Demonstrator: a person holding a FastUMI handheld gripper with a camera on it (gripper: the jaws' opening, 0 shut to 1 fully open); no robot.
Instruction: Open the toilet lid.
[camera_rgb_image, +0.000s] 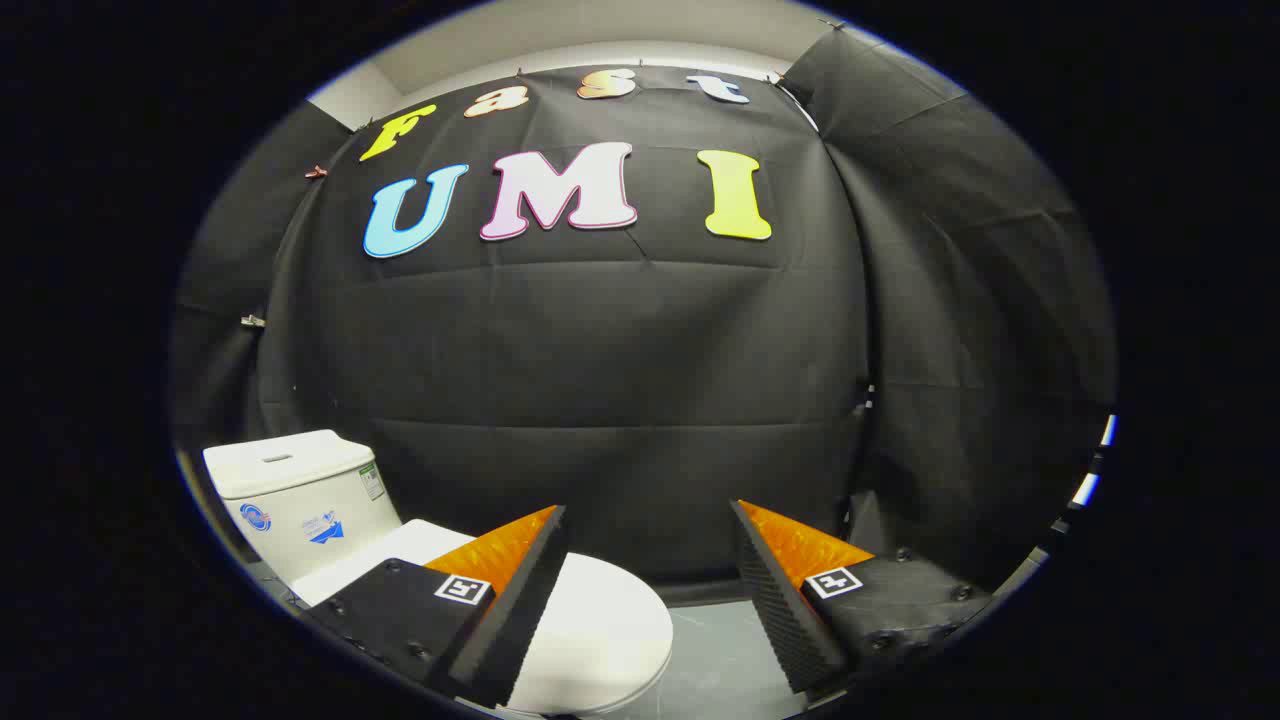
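Observation:
A white toilet stands low and to the left, its lid (590, 630) lying flat and closed over the bowl. Behind the lid rises the white tank (305, 500), with small stickers on its front. My gripper (650, 520) hangs above and in front of the toilet, open, with a wide gap and nothing between its fingers. The left finger (520, 590) overlaps the lid's near-left part in the picture and hides some of it. The right finger (780, 590) is off to the right of the bowl, over the floor. I cannot tell how far the fingers are from the lid.
Black cloth forms the booth's back and side walls close behind the toilet. Grey floor (720, 660) shows to the right of the bowl, between the fingers. A bright slit (1095, 470) opens in the right wall's edge.

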